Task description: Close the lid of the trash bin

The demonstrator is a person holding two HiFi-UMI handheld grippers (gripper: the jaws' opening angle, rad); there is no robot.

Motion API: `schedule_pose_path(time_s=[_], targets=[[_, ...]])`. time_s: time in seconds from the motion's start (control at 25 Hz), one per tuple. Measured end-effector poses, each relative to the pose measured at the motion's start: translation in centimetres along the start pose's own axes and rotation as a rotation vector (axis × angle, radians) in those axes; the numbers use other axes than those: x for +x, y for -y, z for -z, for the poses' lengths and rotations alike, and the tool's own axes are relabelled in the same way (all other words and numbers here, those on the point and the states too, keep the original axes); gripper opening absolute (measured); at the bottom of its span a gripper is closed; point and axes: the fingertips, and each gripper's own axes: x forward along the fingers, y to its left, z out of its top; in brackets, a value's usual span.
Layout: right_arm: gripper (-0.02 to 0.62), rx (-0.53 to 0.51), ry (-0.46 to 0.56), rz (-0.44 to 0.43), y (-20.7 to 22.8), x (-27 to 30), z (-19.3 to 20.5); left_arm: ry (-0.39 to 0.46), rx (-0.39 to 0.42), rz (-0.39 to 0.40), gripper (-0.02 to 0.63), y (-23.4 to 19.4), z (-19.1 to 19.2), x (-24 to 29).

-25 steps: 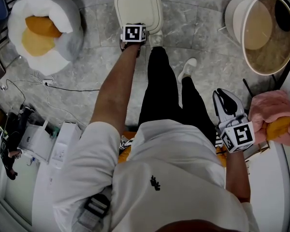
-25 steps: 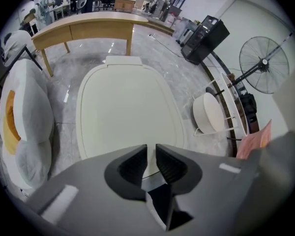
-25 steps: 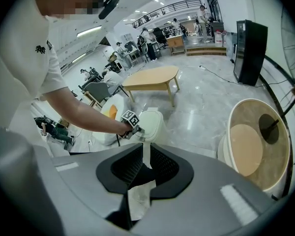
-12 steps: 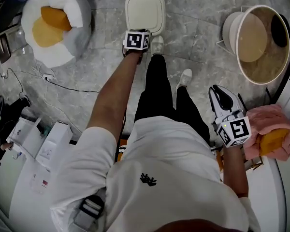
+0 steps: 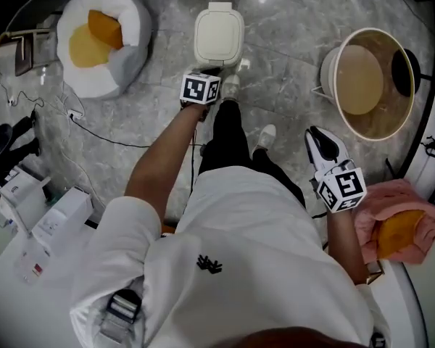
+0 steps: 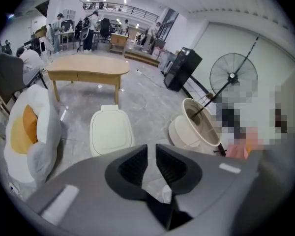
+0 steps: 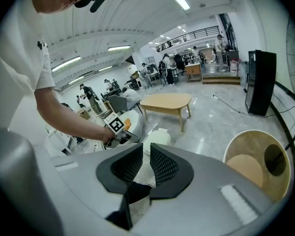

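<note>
The cream trash bin [image 5: 219,36] stands on the grey marble floor with its lid down flat. My left gripper [image 5: 205,78] hovers just short of the bin's near edge, apart from it. In the left gripper view the bin [image 6: 110,132] lies ahead and a little to the left of my left gripper [image 6: 151,149], whose jaws are shut with nothing between them. My right gripper [image 5: 323,140] hangs at the person's right side, far from the bin. In its own view the right gripper [image 7: 146,149] is shut and empty, with the bin [image 7: 157,137] just beyond its tips.
A white and yellow beanbag seat [image 5: 101,38] sits left of the bin and a round wicker chair [image 5: 366,82] right of it. A pink cloth with an orange cushion [image 5: 399,227] lies at the far right. Boxes [image 5: 51,223] and a cable [image 5: 109,136] are at the left. A wooden table [image 6: 86,70] stands behind the bin.
My left gripper has drawn back from the lid, which it overlapped a second ago. The person has stepped back, so the bin sits farther off. The lid stays down.
</note>
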Motion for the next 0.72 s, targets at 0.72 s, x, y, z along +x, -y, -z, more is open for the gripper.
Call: schedule_pose_path(time_s=[0.72], targets=[[0.044, -0.168, 0.128, -0.128, -2.5, -8.5, -0.5, 0.33, 0.157, 0.123, 0.11, 19.0, -0.9, -19.5]])
